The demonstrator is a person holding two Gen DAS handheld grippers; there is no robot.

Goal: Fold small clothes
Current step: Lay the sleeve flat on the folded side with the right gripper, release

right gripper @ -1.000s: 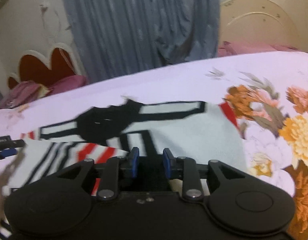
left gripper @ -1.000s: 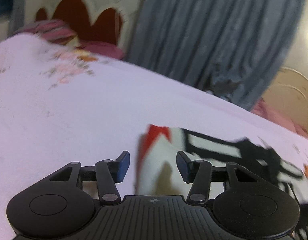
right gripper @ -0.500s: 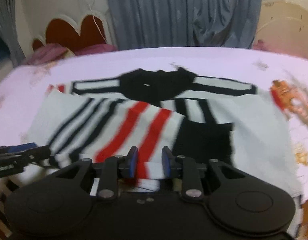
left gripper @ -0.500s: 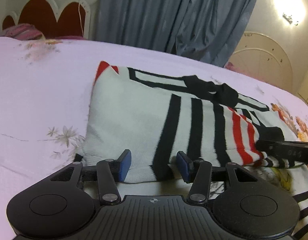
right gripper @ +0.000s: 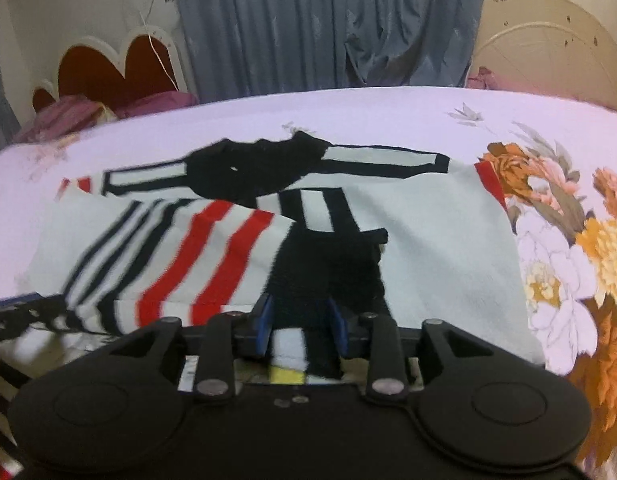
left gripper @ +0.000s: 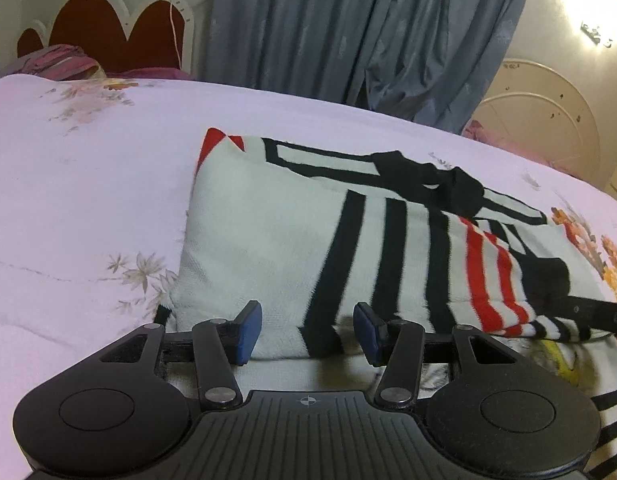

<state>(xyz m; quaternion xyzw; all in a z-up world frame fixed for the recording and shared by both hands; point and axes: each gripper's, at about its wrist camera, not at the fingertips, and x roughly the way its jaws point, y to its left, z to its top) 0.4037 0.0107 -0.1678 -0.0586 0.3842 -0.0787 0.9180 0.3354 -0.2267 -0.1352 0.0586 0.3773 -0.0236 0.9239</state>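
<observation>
A small white knit sweater [left gripper: 268, 240] with black and red stripes lies on the bed, one sleeve folded across its body. My left gripper [left gripper: 304, 332] is open and empty, its fingers just above the sweater's near left edge. In the right wrist view the same sweater [right gripper: 428, 248] fills the middle. My right gripper [right gripper: 300, 324] has its fingers partly apart over the black-striped near hem; no cloth is clamped between the pads. The right gripper's black finger shows at the far right of the left view [left gripper: 596, 314].
The bed [left gripper: 88, 184] has a pale lilac sheet with orange and white flower prints [right gripper: 568, 240] to the right. A scalloped red headboard [left gripper: 104, 36] and pink pillows stand at the far left. Grey curtains [left gripper: 348, 32] hang behind.
Both grippers have moved a little closer to the sweater's near edge. The sleeve now lies folded across the body. The right gripper's fingers have opened wider.
</observation>
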